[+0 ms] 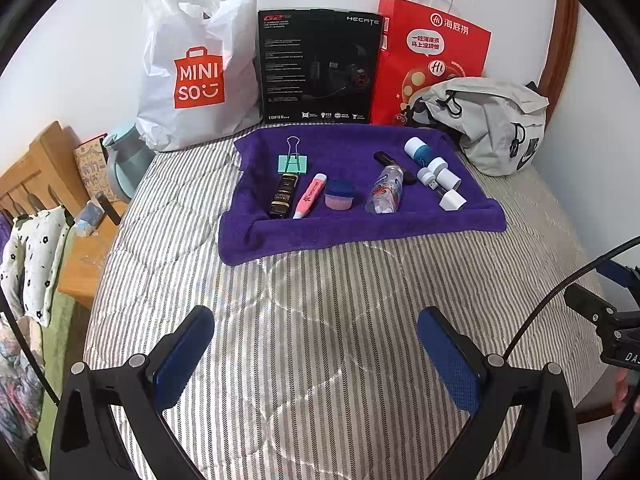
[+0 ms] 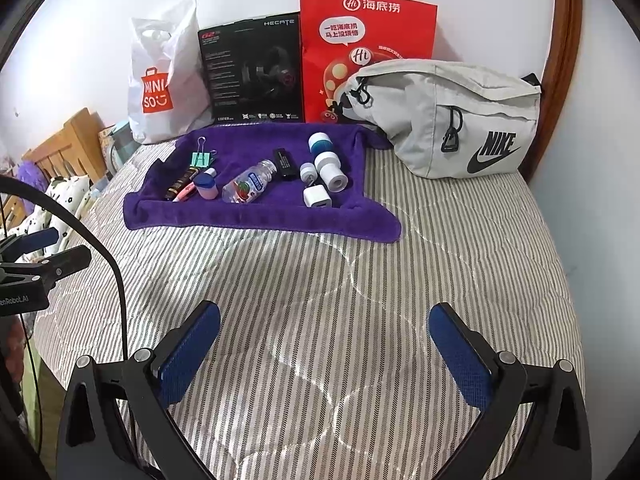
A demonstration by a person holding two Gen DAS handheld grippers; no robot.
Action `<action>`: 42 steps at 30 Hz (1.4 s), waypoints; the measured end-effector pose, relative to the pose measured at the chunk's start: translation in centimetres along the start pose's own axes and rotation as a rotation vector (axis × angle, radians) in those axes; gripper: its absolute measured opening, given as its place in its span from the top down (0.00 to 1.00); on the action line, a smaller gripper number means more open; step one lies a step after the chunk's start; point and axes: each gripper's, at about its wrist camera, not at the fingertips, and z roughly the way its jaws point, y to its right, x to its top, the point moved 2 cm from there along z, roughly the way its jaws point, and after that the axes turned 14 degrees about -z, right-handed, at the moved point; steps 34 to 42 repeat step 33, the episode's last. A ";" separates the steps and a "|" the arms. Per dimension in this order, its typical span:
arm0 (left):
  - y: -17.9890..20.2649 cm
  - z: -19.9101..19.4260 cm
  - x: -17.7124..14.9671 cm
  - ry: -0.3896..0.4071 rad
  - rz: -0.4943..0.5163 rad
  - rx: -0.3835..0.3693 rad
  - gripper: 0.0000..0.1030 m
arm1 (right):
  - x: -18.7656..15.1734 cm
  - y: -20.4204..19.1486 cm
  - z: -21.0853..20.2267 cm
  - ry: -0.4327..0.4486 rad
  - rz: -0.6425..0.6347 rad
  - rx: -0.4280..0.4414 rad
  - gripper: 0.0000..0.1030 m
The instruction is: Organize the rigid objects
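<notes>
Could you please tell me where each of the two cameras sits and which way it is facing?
Left wrist: on the left gripper, looking forward over the striped quilt at the purple towel; its own open blue-padded fingers show, and the right gripper at the right edge.
Right wrist: on the right gripper, same heading, nearer the grey waist bag; its own open fingers show, the left gripper at the left edge.
Shared: towel, red paper bag, bed.

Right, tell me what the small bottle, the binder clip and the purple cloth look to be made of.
Small bottle: clear glossy plastic, apparently; you see through it around the printed label.
Binder clip: probably painted metal, mint body with thin shiny wire handles.
Purple cloth: soft, matte terry-like fabric; fuzzy pile, and the edges fold up limply.
</notes>
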 end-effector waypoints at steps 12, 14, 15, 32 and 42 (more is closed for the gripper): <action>-0.2 -0.1 -0.1 -0.004 0.009 -0.001 0.00 | -0.1 0.1 -0.1 -0.004 -0.001 -0.006 0.00; -0.3 -0.1 -0.1 -0.004 0.009 -0.001 0.00 | -0.1 0.0 0.0 -0.004 -0.002 -0.004 0.00; -0.3 0.0 -0.1 -0.005 0.010 -0.001 0.00 | -0.1 0.0 0.0 -0.006 -0.003 -0.006 0.00; -0.4 0.1 0.0 0.002 0.020 0.007 0.00 | -0.2 0.0 0.4 -0.023 -0.012 -0.008 0.00; -0.4 0.1 0.0 0.004 0.024 0.008 0.00 | -0.2 -0.1 0.4 -0.026 -0.014 -0.008 0.00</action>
